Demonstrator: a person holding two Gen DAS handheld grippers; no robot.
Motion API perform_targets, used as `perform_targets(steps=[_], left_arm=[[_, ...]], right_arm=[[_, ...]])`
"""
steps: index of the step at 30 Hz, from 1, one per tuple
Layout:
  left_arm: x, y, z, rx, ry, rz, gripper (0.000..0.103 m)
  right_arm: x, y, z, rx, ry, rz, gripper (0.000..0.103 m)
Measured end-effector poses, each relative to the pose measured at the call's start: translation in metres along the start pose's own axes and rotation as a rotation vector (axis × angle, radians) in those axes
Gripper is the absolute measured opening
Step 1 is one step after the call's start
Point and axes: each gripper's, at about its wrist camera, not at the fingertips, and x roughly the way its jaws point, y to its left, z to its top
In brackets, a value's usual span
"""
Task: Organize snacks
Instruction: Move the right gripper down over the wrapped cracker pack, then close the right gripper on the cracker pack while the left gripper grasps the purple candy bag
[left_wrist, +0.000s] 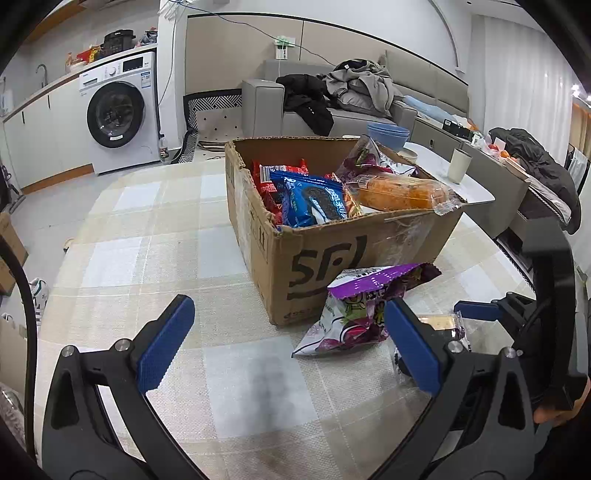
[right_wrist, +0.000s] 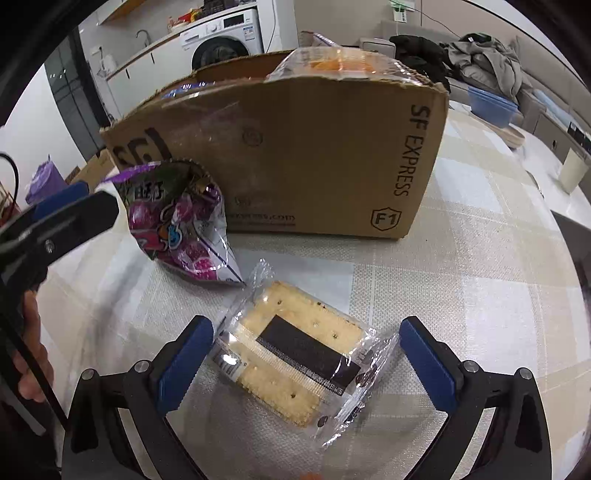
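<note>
an open cardboard box (left_wrist: 351, 254) sits on a bench (left_wrist: 166, 229) covered in a pale checked cloth, holding an oreo pack (left_wrist: 314, 201) and a wrapped orange bread loaf (left_wrist: 399, 192). a purple snack bag (left_wrist: 354, 314) lies against the box front. the left hand-held gripper (left_wrist: 288, 339) hovers wide open, blue pads (left_wrist: 164, 343) apart.

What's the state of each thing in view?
Box: open, nearly full.
Purple bag: on table, leaning on box.
Cracker pack: sealed, flat on table, between right fingers.
Left gripper: open, empty.
Right gripper: open, around cracker pack.
</note>
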Motion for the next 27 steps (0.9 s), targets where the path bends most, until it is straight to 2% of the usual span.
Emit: perform_targets(steps=[4,12,16,22,27], left_arm=[[0.000,-0.002,-0.002,0.012,0.001,0.002,0.102],[0.002,-0.007,-0.003,0.026,0.007,-0.021,0.102],[0.003,-0.010,-0.004,0.030,0.012,-0.029,0.102],[0.004,-0.010,-0.005,0.030,0.015,-0.033,0.102],[0.006,-0.009,-0.008,0.022,0.024,-0.041,0.102]], right_arm=[[-0.002,-0.002,-0.002,-0.042,0.023,0.010,0.103],[-0.003,-0.034,-0.005,-0.106,0.057,0.076,0.102],[-0.006,-0.048,-0.004,-0.084,0.064,0.132,0.103],[-0.001,-0.038,-0.004,-0.110,0.068,0.105,0.103],[-0.003,-0.006,-0.013,-0.155,0.057,0.017,0.103]])
